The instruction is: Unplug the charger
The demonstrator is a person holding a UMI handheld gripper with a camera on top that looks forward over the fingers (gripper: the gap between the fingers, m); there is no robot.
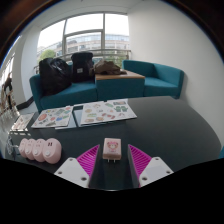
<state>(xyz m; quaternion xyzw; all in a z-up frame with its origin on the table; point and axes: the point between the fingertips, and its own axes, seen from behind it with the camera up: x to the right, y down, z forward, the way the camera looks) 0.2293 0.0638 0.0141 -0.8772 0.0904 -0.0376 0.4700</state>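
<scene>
While the gripper point(112, 166) sits low over a dark table point(170, 125), its two fingers are spread apart, pink pads point(88, 158) facing each other with a clear gap in the middle. Right in that gap, a bit ahead of the fingertips, is the charger point(112, 149), a small pinkish-white block standing on the table. It's between the fingers but there's daylight on both sides, so neither pad is actually pressing on it. Can't tell from here what it's plugged into, the base is hidden down between the fingers.

Off to the left of the fingers, close by, there's a row of small pink rounded things point(40, 150) lying on the table; too small to say what they are.

Further ahead, past the charger, a couple of printed sheets point(104, 112) lie flat on the table, with another sheet point(53, 117) just left of them.

Beyond the table is a teal sofa point(70, 93) with two dark bags point(54, 74) on it, and a teal armchair point(160, 78) to the right. Between those, a wooden side table point(120, 75) with something brown on top. Behind it all is a big window point(90, 38) with buildings outside.
</scene>
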